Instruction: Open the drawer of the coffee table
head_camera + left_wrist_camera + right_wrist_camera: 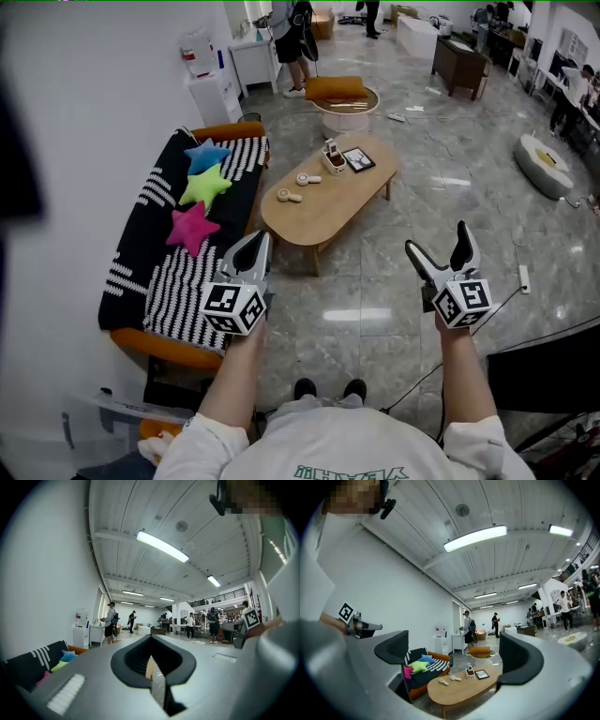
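The coffee table is an oval wooden top on legs, standing on the grey floor ahead of me; I see no drawer front from here. In the right gripper view the table lies well ahead, framed by the two jaws. My right gripper hovers at the near right with its jaws spread wide and nothing between them. My left gripper hangs at the near left, above the sofa's edge, its dark pads pressed together on nothing. Both are well short of the table.
On the table lie two small white gadgets, a white holder and a dark framed tablet. A striped sofa with star cushions stands at the left. A round stool with an orange cushion is beyond. People stand far back.
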Available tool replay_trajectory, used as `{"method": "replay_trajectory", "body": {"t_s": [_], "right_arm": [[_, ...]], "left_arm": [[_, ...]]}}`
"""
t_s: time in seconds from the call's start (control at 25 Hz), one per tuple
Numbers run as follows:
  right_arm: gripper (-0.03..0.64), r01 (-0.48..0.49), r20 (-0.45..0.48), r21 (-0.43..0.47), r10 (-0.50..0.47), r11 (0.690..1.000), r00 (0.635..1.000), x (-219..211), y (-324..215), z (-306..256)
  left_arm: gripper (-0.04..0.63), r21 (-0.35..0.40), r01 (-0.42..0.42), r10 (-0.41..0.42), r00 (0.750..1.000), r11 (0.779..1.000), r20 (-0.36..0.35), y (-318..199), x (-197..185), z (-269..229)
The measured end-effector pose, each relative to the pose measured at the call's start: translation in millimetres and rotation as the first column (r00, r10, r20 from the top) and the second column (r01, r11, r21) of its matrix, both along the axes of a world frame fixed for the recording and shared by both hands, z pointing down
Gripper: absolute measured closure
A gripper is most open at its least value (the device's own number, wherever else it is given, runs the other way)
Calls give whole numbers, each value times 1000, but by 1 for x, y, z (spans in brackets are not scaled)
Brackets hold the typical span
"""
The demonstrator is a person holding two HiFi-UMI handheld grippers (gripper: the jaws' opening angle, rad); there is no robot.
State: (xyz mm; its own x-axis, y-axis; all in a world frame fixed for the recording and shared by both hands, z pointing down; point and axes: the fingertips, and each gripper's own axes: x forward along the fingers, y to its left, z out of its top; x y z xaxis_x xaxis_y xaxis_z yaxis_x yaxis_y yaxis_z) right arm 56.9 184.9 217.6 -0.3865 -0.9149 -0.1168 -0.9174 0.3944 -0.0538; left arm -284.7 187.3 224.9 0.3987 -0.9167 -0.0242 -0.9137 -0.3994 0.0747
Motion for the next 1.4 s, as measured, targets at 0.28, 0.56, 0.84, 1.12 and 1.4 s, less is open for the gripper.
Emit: {"method": "replay_trajectory", "body": {"t_s": [0.28,0.56,0.84,1.12,1.4], "right_arm": [[26,20,-6,-13,-20,1000,1000,4,2,8],[26,37,-13,-30,-38,999,999,28,-3,15],[28,66,-21,-32,-67,997,998,52,-12,21],[27,66,-29,-49,-68,997,997,66,-40,28],[28,37,-74,-70,-42,997,996,76,-99,36]], "left_arm": [[597,-4,4,-4,1000,1000,-1,-1,7,8],[597,-17,17,-17,1000,1000,-7,-8,33,15],[597,-29,15,-15,1000,999,24,-9,61,26],[597,-55,12,-10,999,998,32,-40,69,39],[597,-56,-35,35,999,998,-7,-123,87,57]]}}
